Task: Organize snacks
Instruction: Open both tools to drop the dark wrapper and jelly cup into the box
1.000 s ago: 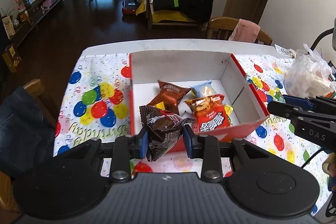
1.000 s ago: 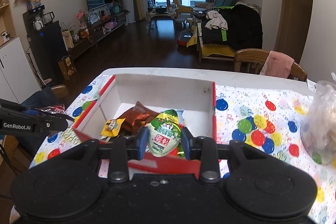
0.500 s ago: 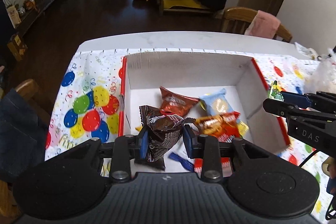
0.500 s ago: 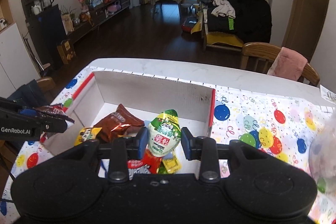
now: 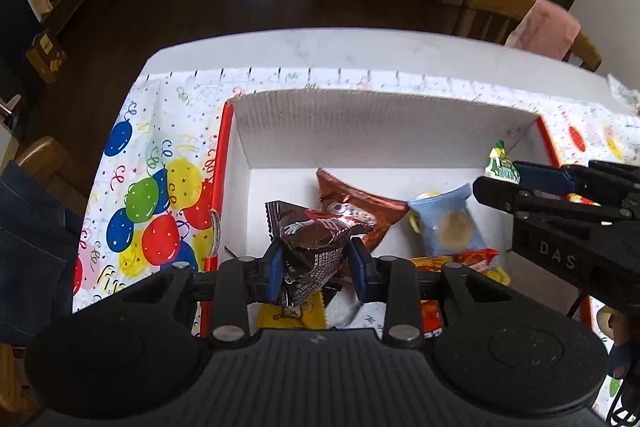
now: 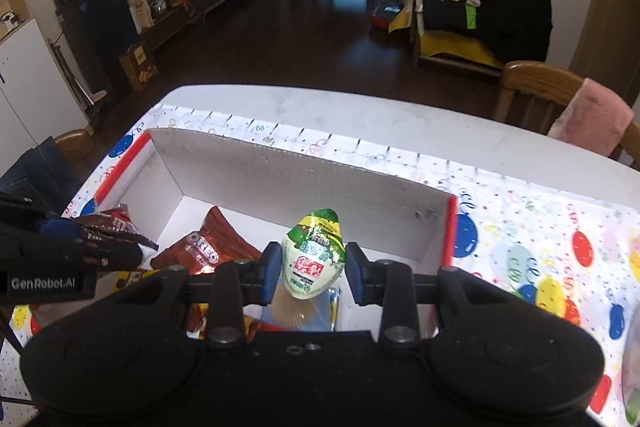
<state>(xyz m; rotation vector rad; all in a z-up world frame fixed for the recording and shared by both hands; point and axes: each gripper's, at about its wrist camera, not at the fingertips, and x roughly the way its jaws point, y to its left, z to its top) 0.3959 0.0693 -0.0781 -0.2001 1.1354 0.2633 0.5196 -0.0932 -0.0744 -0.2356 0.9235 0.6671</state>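
Note:
My left gripper (image 5: 316, 267) is shut on a dark brown chocolate snack bag (image 5: 316, 239), held over the inside of a white cardboard box with red outer sides (image 5: 360, 115). My right gripper (image 6: 312, 269) is shut on a green and white snack pouch (image 6: 314, 255), also above the box (image 6: 280, 171). On the box floor lie a brown Oreo packet (image 5: 360, 203), a pale blue biscuit packet (image 5: 448, 223), a red-orange chip bag (image 5: 460, 259) and a yellow packet (image 5: 292, 311). The right gripper (image 5: 560, 187) shows at the right in the left wrist view.
The box stands on a balloon-print tablecloth (image 5: 160, 195) over a white table (image 5: 340, 47). A wooden chair with a pink cloth (image 6: 588, 111) stands behind the table. Another chair with denim (image 5: 28, 211) is at the left. A clear plastic bag edge (image 6: 632, 355) sits at the right.
Both grippers have moved forward and down, from the box's near wall to over its inside, each still holding its snack. The view tilts further downward.

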